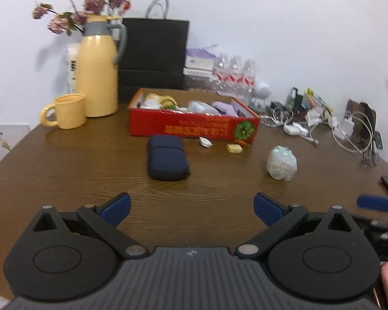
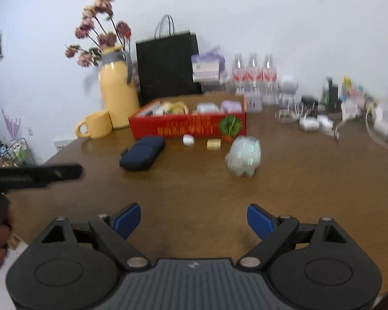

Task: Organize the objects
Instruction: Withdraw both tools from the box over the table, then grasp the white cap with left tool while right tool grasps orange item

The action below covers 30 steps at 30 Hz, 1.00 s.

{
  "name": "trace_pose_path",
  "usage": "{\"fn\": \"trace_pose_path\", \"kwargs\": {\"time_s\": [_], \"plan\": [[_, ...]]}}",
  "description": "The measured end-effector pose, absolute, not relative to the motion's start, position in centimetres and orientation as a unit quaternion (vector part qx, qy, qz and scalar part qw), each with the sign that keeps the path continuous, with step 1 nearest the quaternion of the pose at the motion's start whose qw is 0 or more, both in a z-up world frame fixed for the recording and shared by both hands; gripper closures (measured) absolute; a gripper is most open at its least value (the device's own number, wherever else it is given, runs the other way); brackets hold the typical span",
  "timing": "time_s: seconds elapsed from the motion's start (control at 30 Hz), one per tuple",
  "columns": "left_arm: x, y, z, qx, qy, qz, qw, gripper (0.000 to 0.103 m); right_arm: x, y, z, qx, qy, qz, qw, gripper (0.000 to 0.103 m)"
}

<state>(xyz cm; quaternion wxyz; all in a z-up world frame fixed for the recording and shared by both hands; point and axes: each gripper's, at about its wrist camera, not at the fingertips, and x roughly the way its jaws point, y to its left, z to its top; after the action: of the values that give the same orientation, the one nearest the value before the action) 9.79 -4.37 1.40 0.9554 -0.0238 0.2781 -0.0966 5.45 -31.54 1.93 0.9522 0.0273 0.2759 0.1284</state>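
Brown wooden table [image 1: 64, 170] bare under left gripper [image 1: 192, 208] and right gripper [image 2: 194, 219]: both jaws apart, empty; navy pouch [image 1: 167, 157] beside red box [image 1: 194, 126].

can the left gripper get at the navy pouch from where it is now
Probably yes. The left gripper is open and empty, and only bare table lies between it and the navy pouch, which sits clear of the red box.

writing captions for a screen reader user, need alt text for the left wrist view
An open, empty left hand-held gripper hovers over a brown wooden table, facing a dark navy zipped fabric pouch. Behind the pouch sits an open red cardboard box of small items; a crumpled clear plastic bundle lies to the right, a yellow ceramic mug far left.
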Motion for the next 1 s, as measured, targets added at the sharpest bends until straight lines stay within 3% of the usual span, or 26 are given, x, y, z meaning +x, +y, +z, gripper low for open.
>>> {"fn": "trace_pose_path", "kwargs": {"time_s": [0.13, 0.2, 0.27, 0.3, 0.37, 0.5, 0.57, 0.63, 0.7, 0.73, 0.77, 0.83, 1.0], "plan": [[13.0, -6.2, 0.7, -0.005, 0.264, -0.107, 0.958, 0.0, 7.9, -32.0, 1.8, 0.017, 0.263, 0.125, 0.957, 0.02], [15.6, -7.1, 0.8, 0.009, 0.258, -0.116, 0.959, 0.01, 10.5, -32.9, 2.0, 0.018, 0.26, 0.113, 0.959, 0.027], [19.5, -8.5, 1.0, 0.032, 0.272, -0.128, 0.953, 0.037, 13.9, -33.8, 2.5, 0.021, 0.251, 0.11, 0.961, 0.029], [21.2, -9.0, 1.0, 0.033, 0.274, -0.136, 0.952, 0.037, 15.9, -34.1, 2.6, 0.02, 0.25, 0.113, 0.961, 0.033], [24.8, -10.1, 0.6, 0.026, 0.271, -0.158, 0.949, 0.025, 20.8, -34.3, 3.0, 0.005, 0.26, 0.135, 0.956, 0.036], [32.6, -12.5, -2.4, 0.042, 0.314, -0.139, 0.938, 0.029, 31.5, -33.5, 1.2, -0.027, 0.324, 0.19, 0.927, 0.049], [35.5, -13.0, -3.9, 0.046, 0.336, -0.126, 0.932, 0.039, 36.2, -32.8, -0.4, -0.04, 0.357, 0.19, 0.914, 0.058], [37.0, -13.1, -4.8, 0.045, 0.345, -0.123, 0.929, 0.04, 39.0, -31.7, -2.2, -0.059, 0.379, 0.186, 0.905, 0.066], [37.9, -13.2, -5.5, 0.04, 0.349, -0.132, 0.927, 0.04, 40.4, -30.8, -4.0, -0.082, 0.39, 0.178, 0.9, 0.068], [38.2, -13.3, -5.8, 0.042, 0.352, -0.133, 0.926, 0.045, 40.8, -30.3, -4.6, -0.092, 0.393, 0.179, 0.897, 0.071], [38.5, -13.4, -6.0, 0.045, 0.356, -0.132, 0.924, 0.057, 41.0, -30.1, -5.2, -0.092, 0.395, 0.182, 0.896, 0.073], [38.6, -13.7, -6.4, 0.054, 0.355, -0.127, 0.924, 0.074, 41.1, -30.0, -5.6, -0.087, 0.391, 0.195, 0.895, 0.091], [37.4, -13.6, -5.3, 0.046, 0.355, -0.142, 0.923, 0.077, 40.5, -29.4, -4.8, -0.105, 0.39, 0.196, 0.894, 0.092]]}}
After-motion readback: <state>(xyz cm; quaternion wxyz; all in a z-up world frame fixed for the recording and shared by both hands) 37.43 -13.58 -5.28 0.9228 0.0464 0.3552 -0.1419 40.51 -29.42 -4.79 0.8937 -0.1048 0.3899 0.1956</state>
